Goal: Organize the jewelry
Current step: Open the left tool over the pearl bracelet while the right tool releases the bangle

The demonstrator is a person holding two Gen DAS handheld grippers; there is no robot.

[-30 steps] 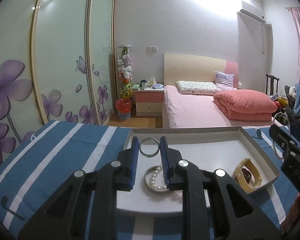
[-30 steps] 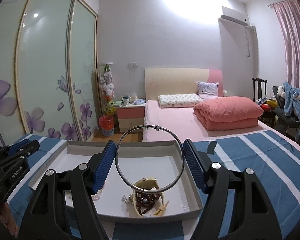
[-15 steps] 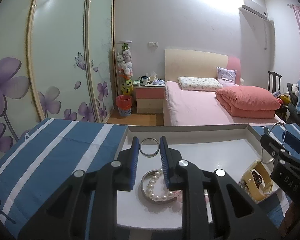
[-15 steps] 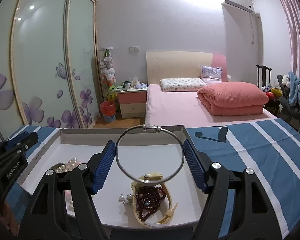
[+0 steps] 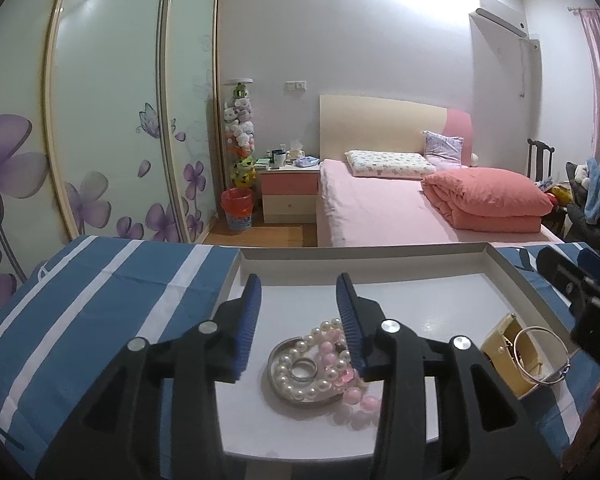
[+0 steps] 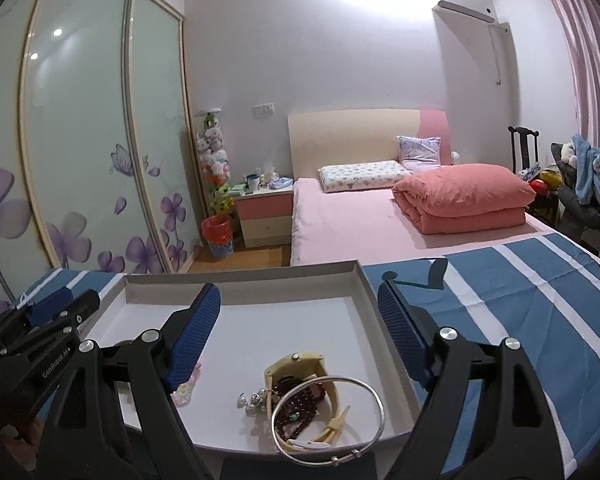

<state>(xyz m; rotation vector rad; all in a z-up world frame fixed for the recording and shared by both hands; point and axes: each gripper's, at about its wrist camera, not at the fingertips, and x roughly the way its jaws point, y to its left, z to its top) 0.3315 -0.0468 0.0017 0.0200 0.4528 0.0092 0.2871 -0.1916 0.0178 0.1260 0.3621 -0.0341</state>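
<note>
A white tray (image 5: 419,304) sits on the blue striped cloth. In it a silver dish (image 5: 278,390) holds a pearl bracelet (image 5: 290,376), a small silver ring (image 5: 303,369) and pink beads (image 5: 349,378). My left gripper (image 5: 298,280) hovers just above the dish, its jaws opening with nothing between them. In the right wrist view a large silver bangle (image 6: 373,398) lies loose on a cream watch (image 6: 296,360) and dark red beads (image 6: 296,404) in the tray (image 6: 260,320). My right gripper (image 6: 298,290) is above them, its jaws opening and empty.
The blue and white striped cloth (image 5: 100,300) covers the surface around the tray. Beyond it are a pink bed (image 5: 399,208), a bedside cabinet (image 5: 290,196) and sliding wardrobe doors (image 5: 100,120). The other gripper shows at each view's edge (image 5: 579,292) (image 6: 40,332).
The left gripper let go of the small ring, which now lies in the dish among the pearls. The right gripper let go of the large bangle, which dropped onto the watch and beads.
</note>
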